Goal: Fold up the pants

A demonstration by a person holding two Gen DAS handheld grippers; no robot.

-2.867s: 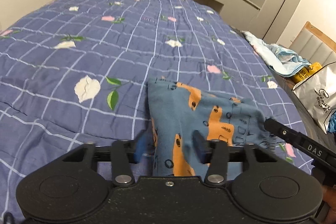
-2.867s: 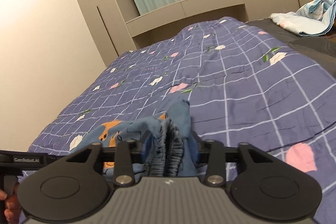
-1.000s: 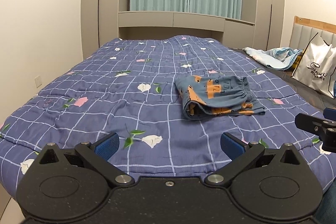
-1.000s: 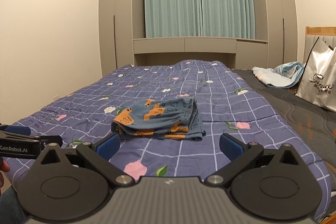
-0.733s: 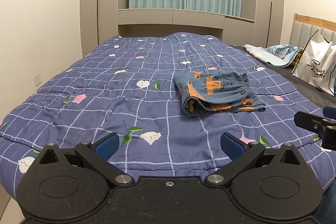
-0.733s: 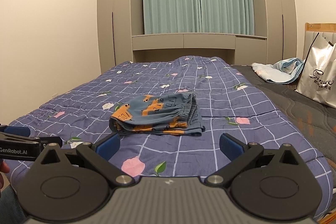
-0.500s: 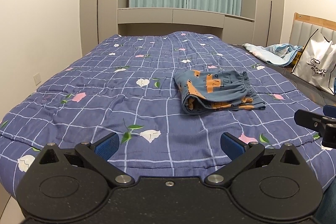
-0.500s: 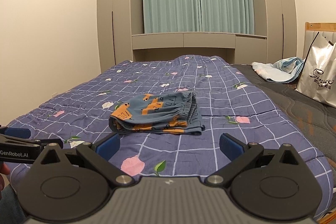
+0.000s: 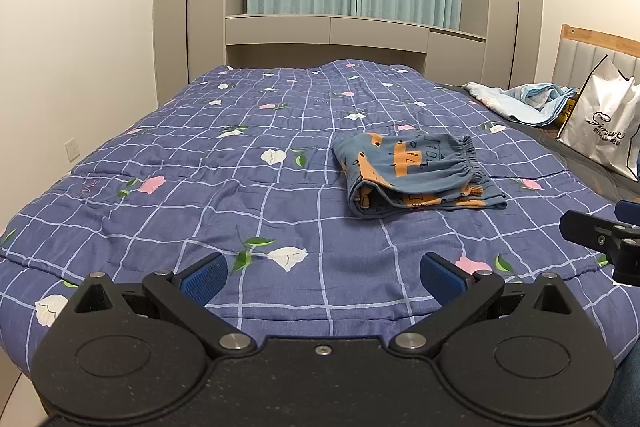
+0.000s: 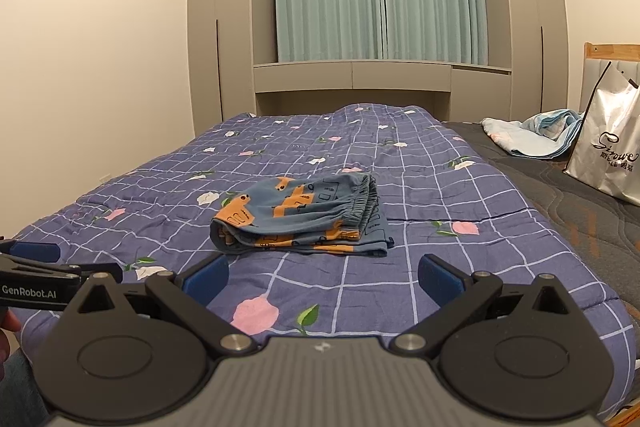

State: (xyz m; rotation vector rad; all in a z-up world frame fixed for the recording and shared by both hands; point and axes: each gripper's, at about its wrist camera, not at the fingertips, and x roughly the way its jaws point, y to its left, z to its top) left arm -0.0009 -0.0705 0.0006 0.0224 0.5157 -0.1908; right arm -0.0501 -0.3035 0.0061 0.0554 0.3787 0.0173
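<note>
A: Nearest the lens in each wrist view is the tool itself. The left hand-held gripper [image 9: 322, 273] has its blue-padded fingers spread wide and holds nothing, and the right hand-held gripper [image 10: 323, 275] stands just as wide and just as empty. Both hang over the near edge of the bed with the purple-blue checked quilt printed with flowers [image 9: 200, 195].

B: And the garment?

A: The folded blue cotton pants with the orange print [image 9: 416, 173] lie flat on the quilt, well beyond both sets of fingers and touching neither. From the left gripper they sit ahead and to the right; from the right gripper they [image 10: 304, 219] sit ahead and slightly left. So they lie roughly between the two tools.

B: Which is nearer?

A: Judging by how large the bundle looks in each view, the right one seems a little closer, though not by much. The bundle's long axis runs across the bed, left to right: the rounded fold faces the left side, and the gathered elastic waistband [image 10: 366, 205] faces the right side.

B: Is anything left to do?

A: The pants look compact and layered, so the folding appears finished. If a further fold were wanted, each gripper would take the end on its own side.

B: Beyond that?

A: A white printed shopping bag [image 10: 608, 155] and a crumpled light-blue cloth [image 10: 532, 137] lie far right, well apart from the pants.
</note>
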